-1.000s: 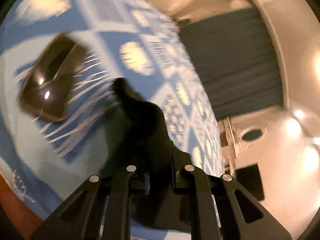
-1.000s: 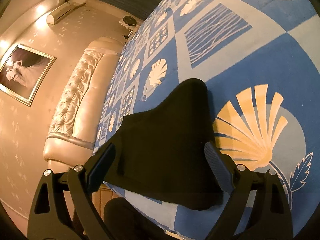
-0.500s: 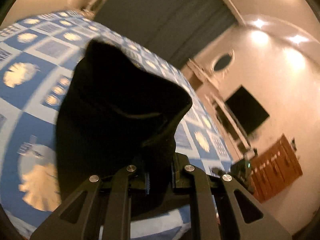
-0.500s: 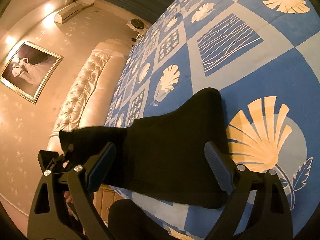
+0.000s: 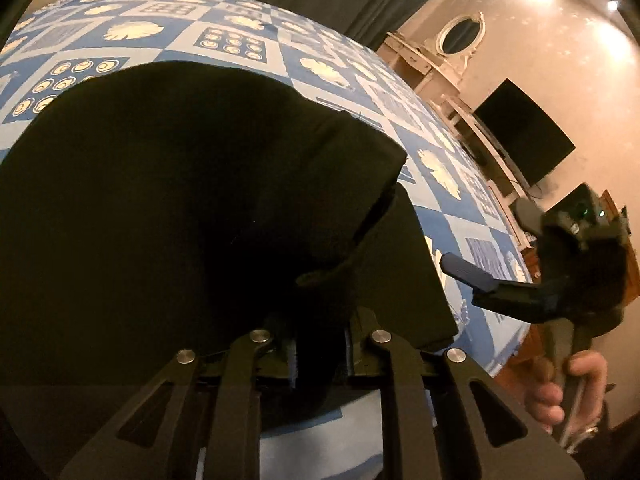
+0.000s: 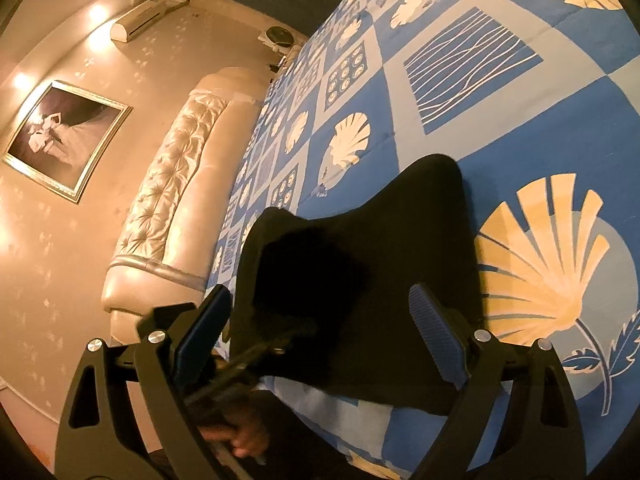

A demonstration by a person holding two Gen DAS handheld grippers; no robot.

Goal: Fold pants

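Black pants [image 5: 168,200] lie folded on the blue patterned bed cover [image 5: 240,40]. My left gripper [image 5: 320,356] is shut on a bunched end of the pants and holds it over the layers lying on the bed. In the right wrist view the pants [image 6: 400,280] lie between and beyond my right gripper's fingers. My right gripper [image 6: 320,332] is open and empty near the bed's front edge. It also shows in the left wrist view [image 5: 560,280] at the right, held by a hand. The left gripper [image 6: 256,356] shows dimly in the right wrist view, under the lifted cloth.
A padded cream headboard [image 6: 172,184] runs along the bed's left side. A framed picture [image 6: 60,136] and an air conditioner [image 6: 140,20] are on the wall. A dark screen [image 5: 524,132] and a white dresser with an oval mirror [image 5: 460,36] stand past the bed's right side.
My left gripper has carried the held end of the pants across and over the rest of the cloth, toward my right gripper. The right gripper has stayed open and nearly still.
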